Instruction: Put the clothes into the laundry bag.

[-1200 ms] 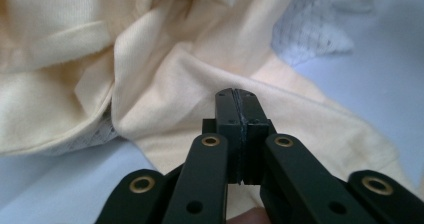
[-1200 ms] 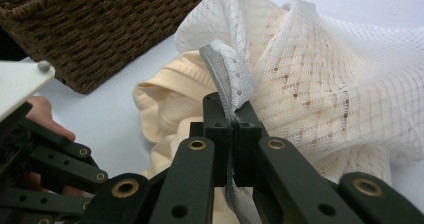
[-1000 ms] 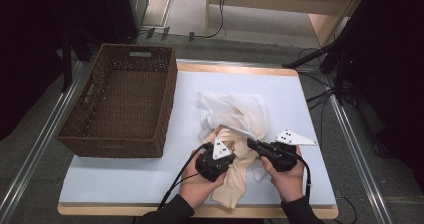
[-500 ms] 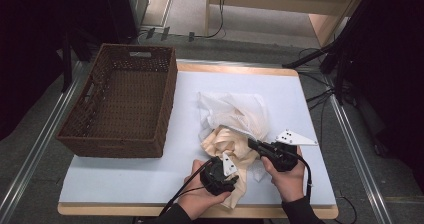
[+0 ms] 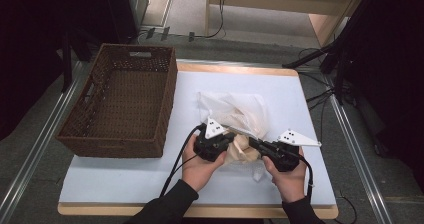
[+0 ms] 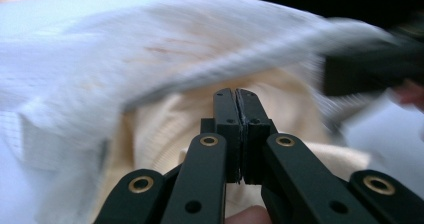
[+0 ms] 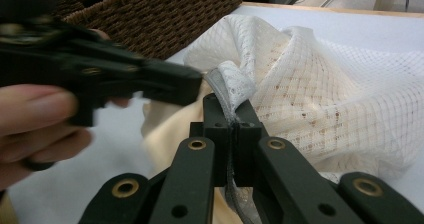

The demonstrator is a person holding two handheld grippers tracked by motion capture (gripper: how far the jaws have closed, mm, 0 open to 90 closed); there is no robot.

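The white mesh laundry bag [image 5: 235, 115] lies right of the tabletop's [image 5: 125, 176] middle, a cream garment [image 5: 241, 149] spilling from its mouth toward the near edge. The right gripper [image 5: 254, 144] pinches the bag's rim between closed jaws. The left gripper's [image 5: 231, 140] jaws have just closed, pressed together with no cloth visible between them, over the garment. The wicker basket [image 5: 122, 101] stands along the left edge.

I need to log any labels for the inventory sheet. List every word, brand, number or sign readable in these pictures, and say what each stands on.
None: no readable text shows anywhere.
White mesh laundry bag: no label or print visible.
Cream knitted cloth: no tag visible.
Brown woven wicker basket: no marking.
Grey three-cornered plates on the grippers: only small dark dots, no letters.
Pale blue table top: plain.
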